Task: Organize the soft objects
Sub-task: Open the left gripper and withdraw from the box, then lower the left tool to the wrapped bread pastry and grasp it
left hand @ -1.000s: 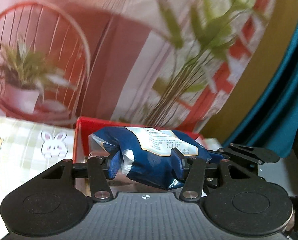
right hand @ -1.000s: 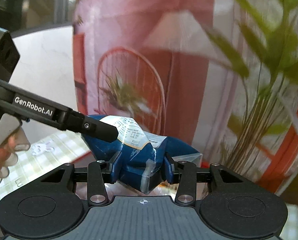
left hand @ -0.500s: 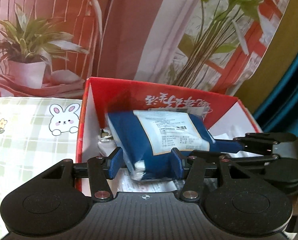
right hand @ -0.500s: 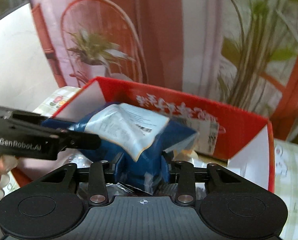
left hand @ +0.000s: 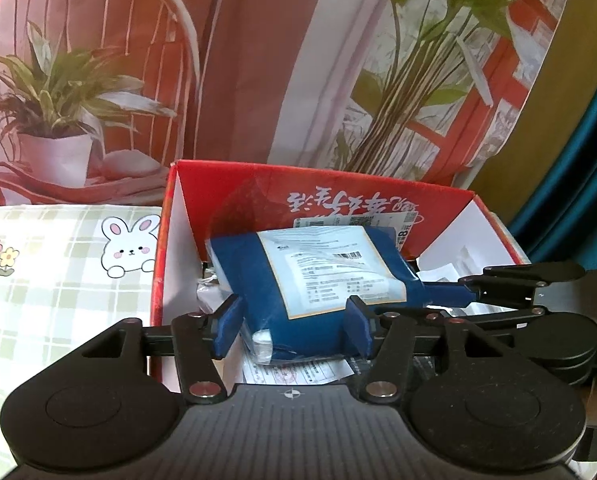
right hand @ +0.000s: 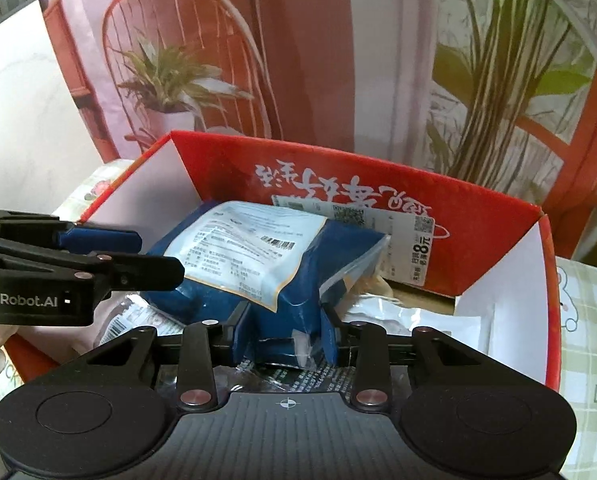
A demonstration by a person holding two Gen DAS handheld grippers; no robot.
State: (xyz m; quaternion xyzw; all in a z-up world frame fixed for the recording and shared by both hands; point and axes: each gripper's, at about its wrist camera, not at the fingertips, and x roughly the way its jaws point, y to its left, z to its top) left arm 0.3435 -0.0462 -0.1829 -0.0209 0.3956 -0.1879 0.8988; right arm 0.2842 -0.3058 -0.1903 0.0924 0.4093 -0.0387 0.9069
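Observation:
A soft blue packet with a pale printed label (left hand: 318, 276) (right hand: 258, 260) lies inside an open red cardboard box (left hand: 234, 184) (right hand: 494, 240). My left gripper (left hand: 294, 328) stands with a gap between its left pad and the packet, so it looks open around the packet's near end. My right gripper (right hand: 286, 336) is shut on the packet's other end. Each gripper shows in the other's view, the right gripper (left hand: 510, 284) at right and the left gripper (right hand: 98, 256) at left.
Other plastic-wrapped packets and papers (right hand: 398, 312) lie in the box bottom. A green checked cloth with a rabbit print (left hand: 58, 280) covers the table left of the box. A printed backdrop with a chair and plants (left hand: 258, 60) stands close behind.
Both grippers have lowered the blue packet from above the box down into it. The left gripper's pads have parted from the packet; the right stays shut on it.

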